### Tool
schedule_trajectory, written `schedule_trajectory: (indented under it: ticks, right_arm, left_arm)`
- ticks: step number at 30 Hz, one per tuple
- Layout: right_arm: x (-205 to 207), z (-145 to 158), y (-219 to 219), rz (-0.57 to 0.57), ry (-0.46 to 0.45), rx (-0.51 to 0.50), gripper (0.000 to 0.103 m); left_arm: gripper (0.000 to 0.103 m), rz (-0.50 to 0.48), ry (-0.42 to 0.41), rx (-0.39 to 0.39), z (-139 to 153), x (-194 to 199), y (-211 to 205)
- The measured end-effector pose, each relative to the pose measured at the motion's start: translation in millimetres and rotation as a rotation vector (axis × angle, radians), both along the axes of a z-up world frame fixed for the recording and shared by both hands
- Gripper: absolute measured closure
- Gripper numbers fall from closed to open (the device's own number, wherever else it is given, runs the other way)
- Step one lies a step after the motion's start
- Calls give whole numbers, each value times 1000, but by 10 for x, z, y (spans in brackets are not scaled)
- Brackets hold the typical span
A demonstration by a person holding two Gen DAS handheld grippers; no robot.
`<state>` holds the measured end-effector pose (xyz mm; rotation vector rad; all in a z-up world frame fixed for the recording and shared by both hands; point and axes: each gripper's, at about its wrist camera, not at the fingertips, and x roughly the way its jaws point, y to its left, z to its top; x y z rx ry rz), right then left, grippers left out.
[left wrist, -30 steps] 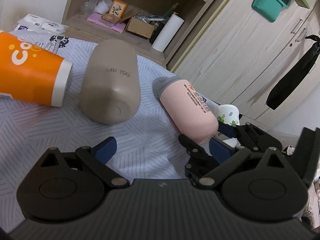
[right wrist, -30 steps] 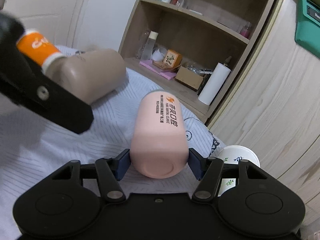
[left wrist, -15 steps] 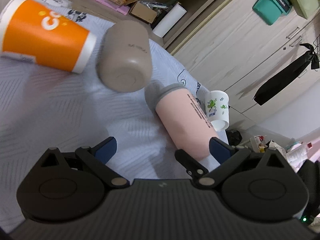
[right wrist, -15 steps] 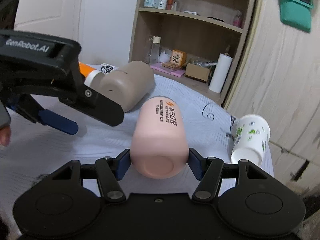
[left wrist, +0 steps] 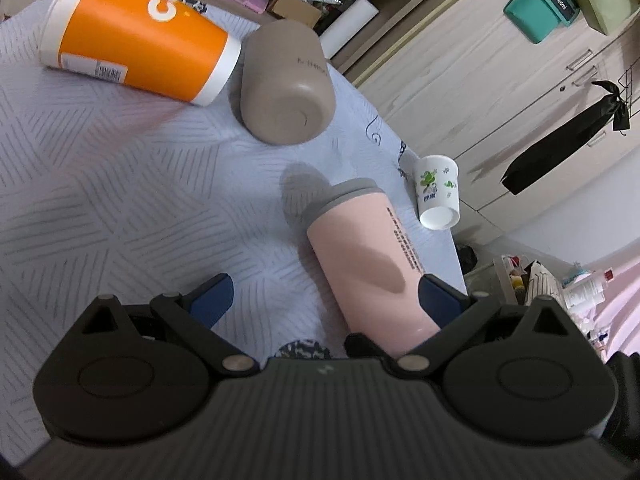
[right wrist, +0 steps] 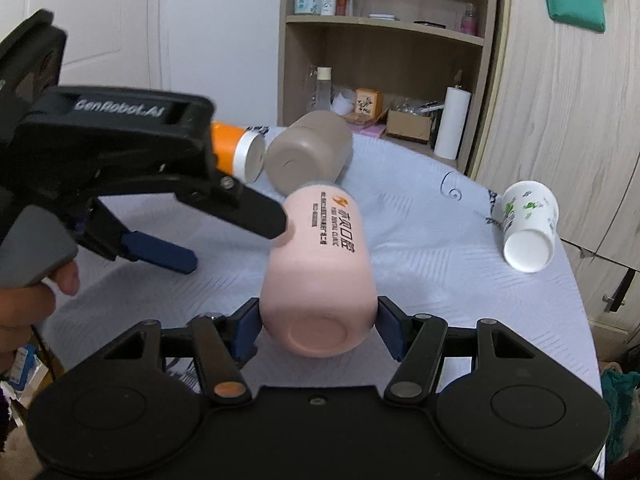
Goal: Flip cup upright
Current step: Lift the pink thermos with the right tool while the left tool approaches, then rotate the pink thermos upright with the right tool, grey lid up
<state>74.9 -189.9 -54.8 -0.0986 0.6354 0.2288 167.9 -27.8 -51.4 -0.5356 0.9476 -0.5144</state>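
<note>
Lifted pink cup [right wrist: 320,264], base toward right gripper [right wrist: 317,326], seemingly tilted.

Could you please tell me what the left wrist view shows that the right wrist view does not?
Only the left wrist view shows the pink cup's grey rim end and the orange cup's full side. Only the right wrist view shows the right gripper clamped on the pink cup's base, and the open left gripper from outside. Both show the beige cup and small white cup lying tipped.
</note>
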Motion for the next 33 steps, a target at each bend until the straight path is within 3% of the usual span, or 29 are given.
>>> schedule_trajectory:
  ticks: [7, 10, 15, 20, 24, 29, 33]
  right_arm:
    - [29, -36, -22, 19, 38, -8, 35]
    - [-3, 28, -48, 41, 28, -23, 21]
    - [50, 231, -227, 94, 37, 45, 16]
    - [396, 302, -297, 199, 191, 75, 16]
    - [675, 275, -356, 249, 334, 152, 16]
    - [907, 187, -387, 259, 426, 215, 17]
    - [997, 137, -379, 245, 448, 228, 31]
  left_arm:
    - [4, -4, 18, -12, -59, 27, -43]
    - [4, -33, 13, -8, -53, 38, -96]
    - [4, -43, 2, -26, -14, 107, -182]
    - [4, -111, 55, -32, 40, 310, -328]
    - [16, -99, 83, -34, 6, 376, -354]
    - [28, -84, 125, -90, -118, 417, -331]
    - [33, -91, 120, -81, -160, 419, -351]
